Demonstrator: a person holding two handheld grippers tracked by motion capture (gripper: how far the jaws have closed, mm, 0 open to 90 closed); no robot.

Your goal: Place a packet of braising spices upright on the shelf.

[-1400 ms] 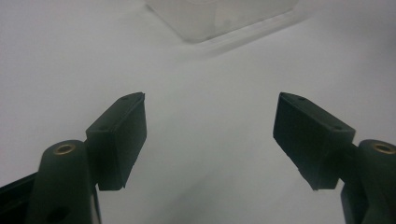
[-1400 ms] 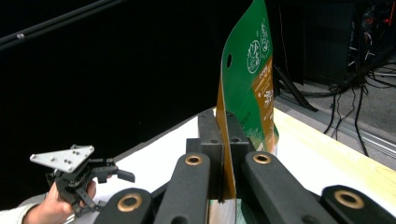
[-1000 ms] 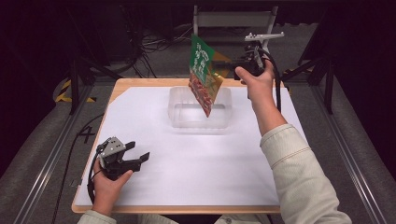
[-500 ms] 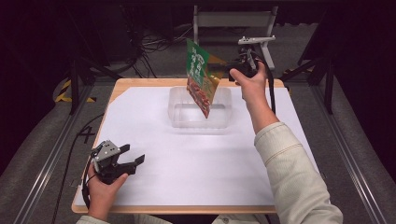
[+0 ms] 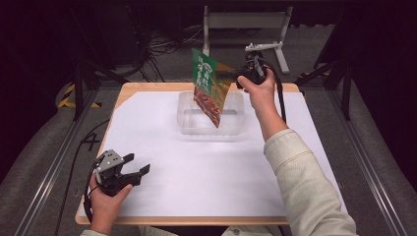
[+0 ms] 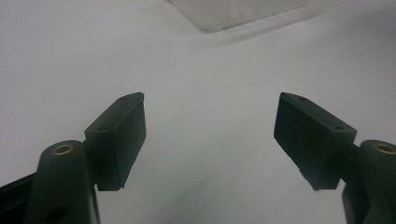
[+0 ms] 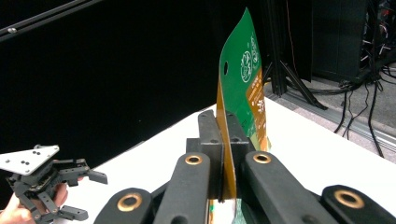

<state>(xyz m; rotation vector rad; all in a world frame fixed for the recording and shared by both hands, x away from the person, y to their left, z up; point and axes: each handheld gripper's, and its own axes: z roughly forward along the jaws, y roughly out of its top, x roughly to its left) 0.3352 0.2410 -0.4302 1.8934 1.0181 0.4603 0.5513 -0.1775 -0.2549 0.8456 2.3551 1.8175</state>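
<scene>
**Dark lab, white table: packet held over bin**

Black surroundings, stands and cables behind; white sheet covering the table (image 5: 162, 128), wooden edge showing at far and near sides.

Right hand-held gripper (image 5: 235, 77) clamped on the side edge of the green-and-orange snack packet (image 5: 209, 88), jaws tight on the seam in the right gripper view (image 7: 224, 154). Packet hanging tilted, lower corner over the clear plastic bin (image 5: 189, 123) (probably lined up for a drop in; cannot tell if the corner touches the bin). Edge grip leaves the packet body free to slide down between the walls.

Left hand-held gripper (image 5: 135, 172) parked near the front-left corner, jaws spread wide, nothing between them (image 6: 210, 135); well apart from the bin, out of the way.

Room: bin walls close on both sides of the packet, so straight descent looks safest. Plenty of bare sheet around the bin and ahead of the left gripper.
</scene>
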